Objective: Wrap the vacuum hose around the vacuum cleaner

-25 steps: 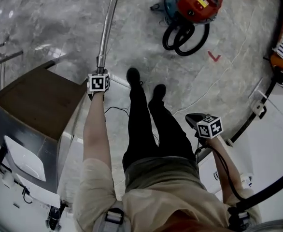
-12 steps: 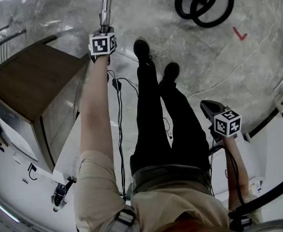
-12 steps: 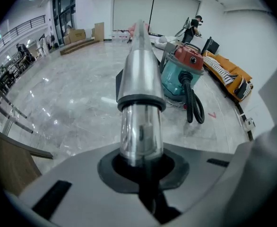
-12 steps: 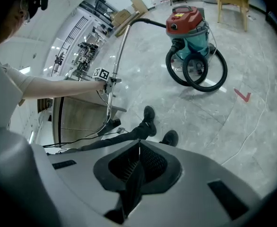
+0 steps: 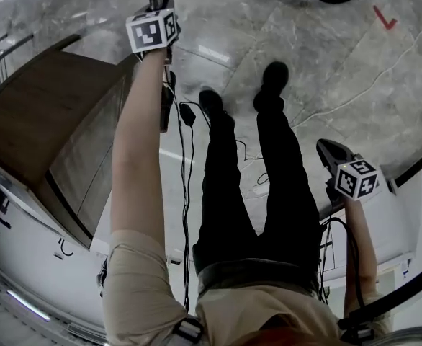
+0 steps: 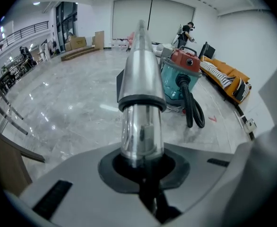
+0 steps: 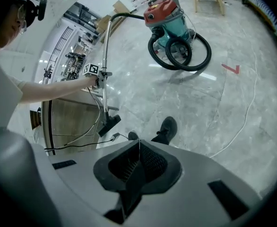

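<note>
While the L hand-held gripper [image 6: 141, 161] stays clamped on the steel wand [image 6: 139, 89], the head view has tipped down in the last sec. The vacuum cleaner [image 7: 164, 18] has slid out of it, only hose [image 7: 181, 53] loops at top edge. R hand-held gripper [image 7: 137, 167] has dropped, jaws shut, empty. Cleaner sits well away across the floor [image 7: 223, 108], hose coiled beside it. Wrapping prob. not begun yet.

The vacuum cleaner [image 6: 182, 75] is showing red over teal; its hose [image 6: 189, 109] is showing black, the wand [image 6: 139, 84] silver.
</note>
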{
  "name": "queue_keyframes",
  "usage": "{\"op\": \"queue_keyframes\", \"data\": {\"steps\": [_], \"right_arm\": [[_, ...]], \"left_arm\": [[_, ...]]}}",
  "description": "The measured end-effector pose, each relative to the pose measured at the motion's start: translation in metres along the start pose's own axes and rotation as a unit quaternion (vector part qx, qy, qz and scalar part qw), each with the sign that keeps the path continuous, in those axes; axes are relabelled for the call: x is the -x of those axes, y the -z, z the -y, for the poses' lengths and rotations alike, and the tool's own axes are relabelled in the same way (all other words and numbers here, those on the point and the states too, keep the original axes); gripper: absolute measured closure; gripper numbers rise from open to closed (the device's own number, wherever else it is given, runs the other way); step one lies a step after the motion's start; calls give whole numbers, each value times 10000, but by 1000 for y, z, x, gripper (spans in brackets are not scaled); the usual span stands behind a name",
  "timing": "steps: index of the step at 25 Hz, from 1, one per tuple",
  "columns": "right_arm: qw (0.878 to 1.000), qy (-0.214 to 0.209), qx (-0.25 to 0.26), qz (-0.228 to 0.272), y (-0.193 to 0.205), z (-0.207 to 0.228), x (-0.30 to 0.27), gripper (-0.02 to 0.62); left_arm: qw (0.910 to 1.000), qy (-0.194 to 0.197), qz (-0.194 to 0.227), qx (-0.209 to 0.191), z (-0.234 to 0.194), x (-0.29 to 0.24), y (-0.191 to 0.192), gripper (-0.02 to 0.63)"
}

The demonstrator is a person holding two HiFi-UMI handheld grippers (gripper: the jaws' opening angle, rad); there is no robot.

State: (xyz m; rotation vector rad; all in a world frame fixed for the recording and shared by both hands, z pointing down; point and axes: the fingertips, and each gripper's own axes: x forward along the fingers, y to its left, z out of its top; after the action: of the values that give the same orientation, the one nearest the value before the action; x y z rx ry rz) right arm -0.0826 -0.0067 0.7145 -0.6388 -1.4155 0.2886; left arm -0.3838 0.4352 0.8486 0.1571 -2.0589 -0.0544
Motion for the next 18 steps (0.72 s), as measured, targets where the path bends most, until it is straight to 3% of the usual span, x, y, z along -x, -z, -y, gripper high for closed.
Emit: {"op": "queue_keyframes", "data": {"steps": [6, 10, 14, 18], "right_arm": [[9973, -100, -376, 618, 9, -52, -41, 588], [9922, -299, -290, 1173, 14, -103, -66, 588], [9930, -379, -234, 1094, 46, -138, -100, 588], [9912, -910, -219, 937, 68, -173, -126, 588]], "left_arm": [[9958, 707, 61, 583, 41, -17, 13, 571], [9907, 1031, 56, 887, 62, -32, 26, 571], [9811, 1389, 173, 1337, 94, -42, 37, 571], [9673, 1753, 296, 1809, 146, -55, 47, 571]]}}
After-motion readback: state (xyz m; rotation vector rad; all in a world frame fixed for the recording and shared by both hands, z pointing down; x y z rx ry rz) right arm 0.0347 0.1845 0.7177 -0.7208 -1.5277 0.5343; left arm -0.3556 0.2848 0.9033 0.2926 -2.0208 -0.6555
